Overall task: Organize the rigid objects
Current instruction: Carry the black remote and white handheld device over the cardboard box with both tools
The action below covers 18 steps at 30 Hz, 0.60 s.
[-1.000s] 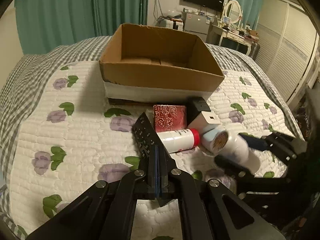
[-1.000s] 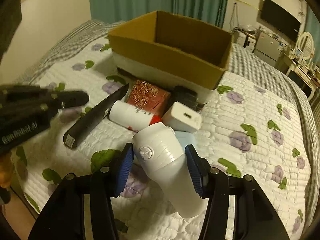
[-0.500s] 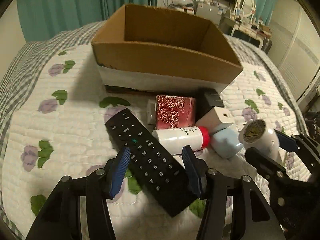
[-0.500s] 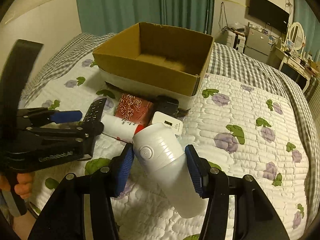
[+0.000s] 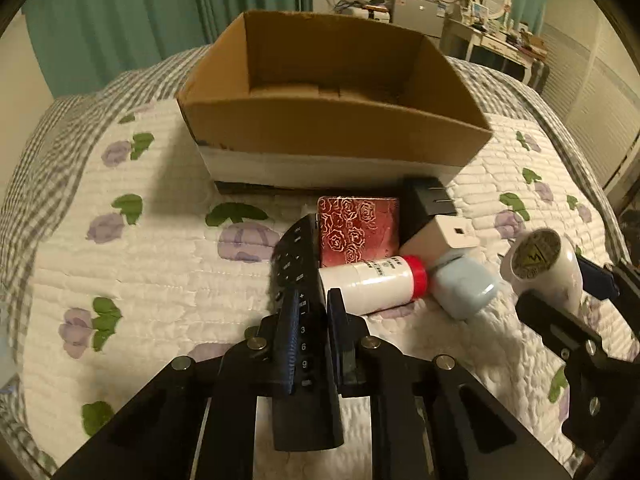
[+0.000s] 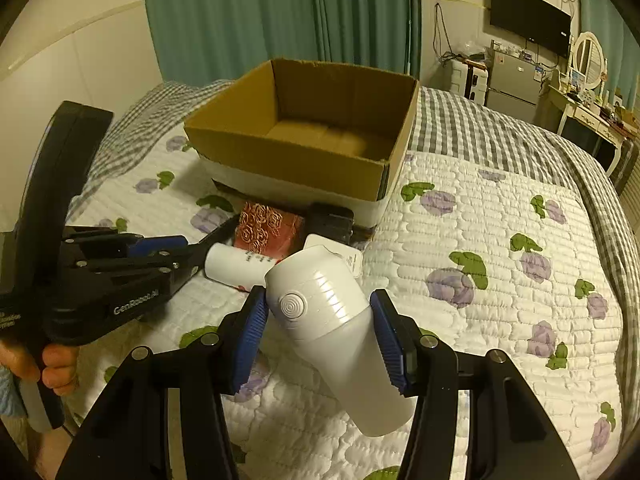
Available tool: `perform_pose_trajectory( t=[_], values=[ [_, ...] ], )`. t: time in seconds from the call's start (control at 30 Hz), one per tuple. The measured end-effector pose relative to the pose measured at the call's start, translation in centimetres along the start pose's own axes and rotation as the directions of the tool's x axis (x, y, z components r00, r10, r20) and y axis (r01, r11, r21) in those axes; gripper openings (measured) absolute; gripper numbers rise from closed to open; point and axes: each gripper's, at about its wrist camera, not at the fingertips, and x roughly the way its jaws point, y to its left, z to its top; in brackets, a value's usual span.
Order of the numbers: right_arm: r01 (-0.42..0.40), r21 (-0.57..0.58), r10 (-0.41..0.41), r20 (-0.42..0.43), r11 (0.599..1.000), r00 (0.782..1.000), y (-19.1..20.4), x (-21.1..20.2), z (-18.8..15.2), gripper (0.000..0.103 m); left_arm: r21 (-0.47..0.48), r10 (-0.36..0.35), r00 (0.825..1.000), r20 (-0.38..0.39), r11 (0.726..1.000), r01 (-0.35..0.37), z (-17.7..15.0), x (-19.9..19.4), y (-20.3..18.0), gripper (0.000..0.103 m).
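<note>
My left gripper [image 5: 313, 312] is shut on a black remote control [image 5: 298, 276] and holds it above the quilt. My right gripper [image 6: 320, 332] is shut on a white hair dryer [image 6: 324, 312], which also shows at the right of the left wrist view [image 5: 548, 272]. An open cardboard box [image 5: 332, 128] stands behind, empty inside [image 6: 316, 160]. In front of it lie a red rose-patterned box [image 5: 358, 232], a white bottle with a red cap [image 5: 372, 284], a black adapter [image 5: 430, 204], a white charger [image 5: 444, 240] and a light blue case [image 5: 464, 292].
Everything sits on a bed with a white floral quilt [image 6: 500, 260] and a grey checked blanket [image 6: 480, 128]. Teal curtains [image 6: 260, 20] hang behind. A fridge [image 6: 512, 84], a TV and a dresser stand at the far right.
The left gripper has closed on the remote and turned it edge-on between the fingers. The right gripper has risen a little with the hair dryer.
</note>
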Motion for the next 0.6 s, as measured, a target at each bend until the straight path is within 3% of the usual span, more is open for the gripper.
perform_pose_trajectory(
  t=[0.17, 0.23, 0.27, 0.43, 0.6],
  values=[
    [0.002, 0.029, -0.003, 0.038, 1.000, 0.999, -0.2, -1.9, 1.2, 0.052, -0.010, -0.001, 1.000, 0.009, 1.000, 0.001, -0.1, -1.6, 0.6, 0.013],
    [0.003, 0.033, -0.005, 0.054, 0.999, 0.999, -0.2, -2.6, 1.9, 0.052, -0.021, 0.004, 1.000, 0.024, 1.000, -0.004, 0.2, -2.5, 1.1, 0.009],
    [0.003, 0.029, -0.005, 0.060, 1.000, 0.998, -0.2, -3.0, 2.4, 0.052, -0.023, 0.004, 0.999, 0.033, 1.000, -0.003, 0.5, -3.0, 1.2, 0.000],
    [0.020, -0.010, -0.019, 0.110, 1.000, 0.994, 0.3, -5.0, 5.9, 0.052, -0.017, -0.011, 0.993, 0.116, 1.000, 0.013, 3.2, -6.2, 1.6, 0.000],
    [0.034, -0.037, -0.029, 0.124, 0.999, 0.992, 0.5, -5.1, 7.9, 0.052, 0.006, -0.036, 0.994, 0.107, 0.999, 0.035, 4.3, -5.7, 1.3, 0.003]
  ],
)
